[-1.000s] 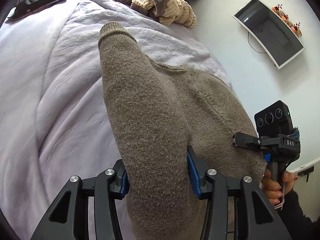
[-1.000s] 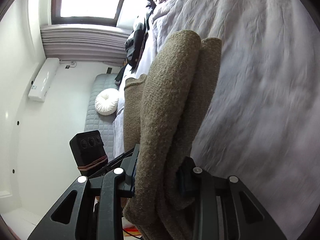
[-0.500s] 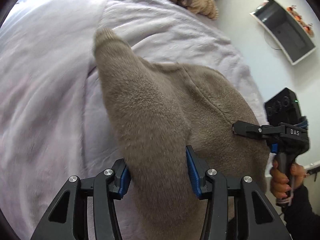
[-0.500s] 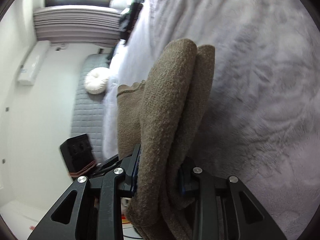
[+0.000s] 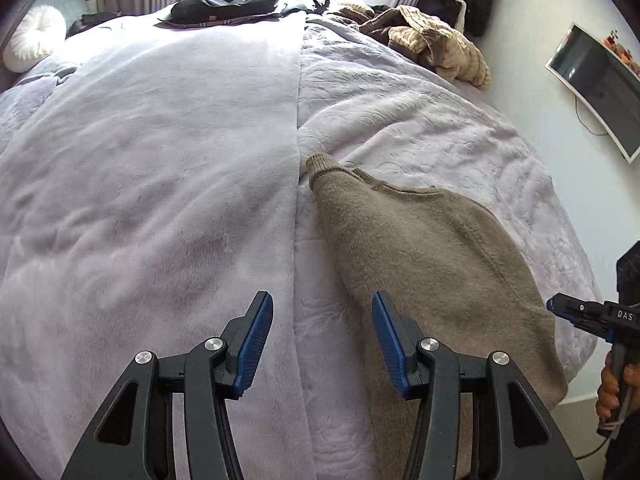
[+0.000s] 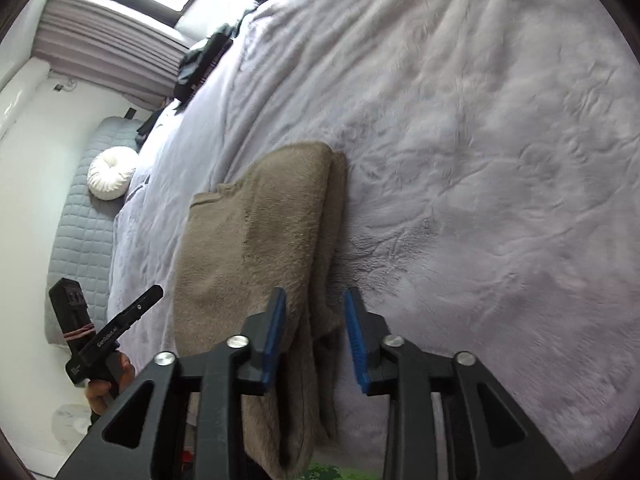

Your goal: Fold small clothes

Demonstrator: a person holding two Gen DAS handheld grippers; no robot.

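The brown sweater [image 5: 420, 252] lay folded on the pale lilac blanket [image 5: 152, 160] that covered the bed, with its near end hanging over the bed's edge toward the person. One cuff [image 5: 320, 162] pointed up the bed, just beside the seam where two blanket panels met. In the right wrist view the sweater [image 6: 256, 240] showed as a doubled stack with a thinner layer along its right side. The left gripper [image 5: 322, 340] stood open with its blue pads well apart; its jaws had just been opening, and nothing but blanket lay between them, the sweater's edge being just beside the right pad. The right gripper [image 6: 316, 336] hung over the sweater's near right edge; its jaws had just been closing, and a fold of the knit sat between the blue pads, but a gap showed on the right side, so the pads did not press on it. A hand [image 6: 108, 384] held the left gripper's handle at the lower left of the right wrist view, and another hand [image 5: 612, 392] held the right gripper's handle at the right edge of the left wrist view. Farther up the bed lay a tan striped garment [image 5: 436, 46] and dark clothes [image 5: 224, 4]. A round white cushion [image 6: 112, 174] sat on a grey quilted seat [image 6: 76, 232], and a curved screen [image 5: 596, 84] hung on the wall.
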